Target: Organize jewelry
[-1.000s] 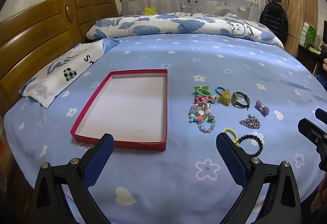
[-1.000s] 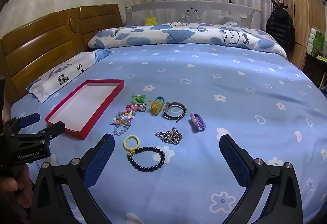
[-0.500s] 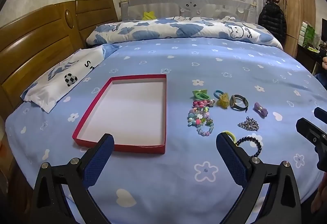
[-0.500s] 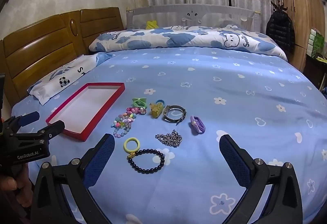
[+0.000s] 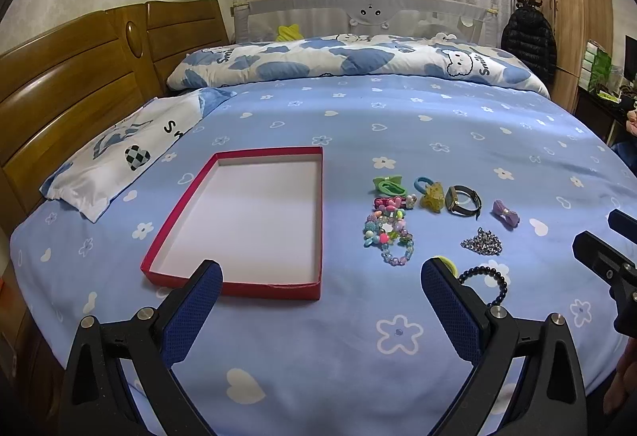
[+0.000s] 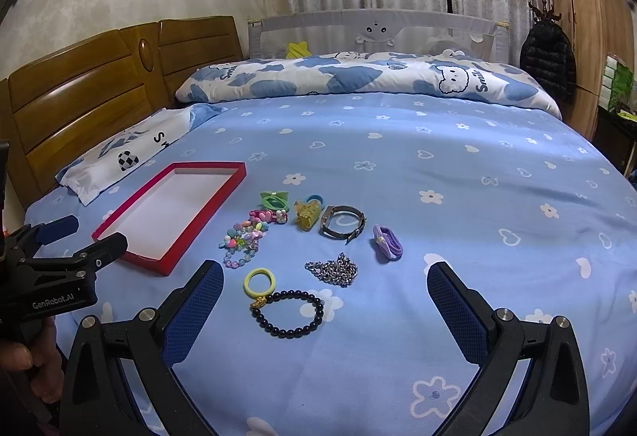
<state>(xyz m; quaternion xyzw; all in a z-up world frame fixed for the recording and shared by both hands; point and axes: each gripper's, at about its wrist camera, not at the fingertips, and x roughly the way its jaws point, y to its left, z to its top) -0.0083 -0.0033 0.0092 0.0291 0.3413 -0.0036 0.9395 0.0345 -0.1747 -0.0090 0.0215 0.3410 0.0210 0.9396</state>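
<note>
Currently spread wide, both empty: left gripper (image 5: 320,288), right gripper (image 6: 324,286); risks snagging silver chain (image 6: 332,270) against soft bedsheet (image 6: 438,165).

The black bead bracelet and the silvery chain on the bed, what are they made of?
The round black bead bracelet looks like polished stone or glass: its beads shine, with one gold-coloured charm. It could be plastic. The crumpled silver link chain looks like metal: small links glint brightly. Both lie loose on the flower-print blue bedsheet, untouched.
</note>
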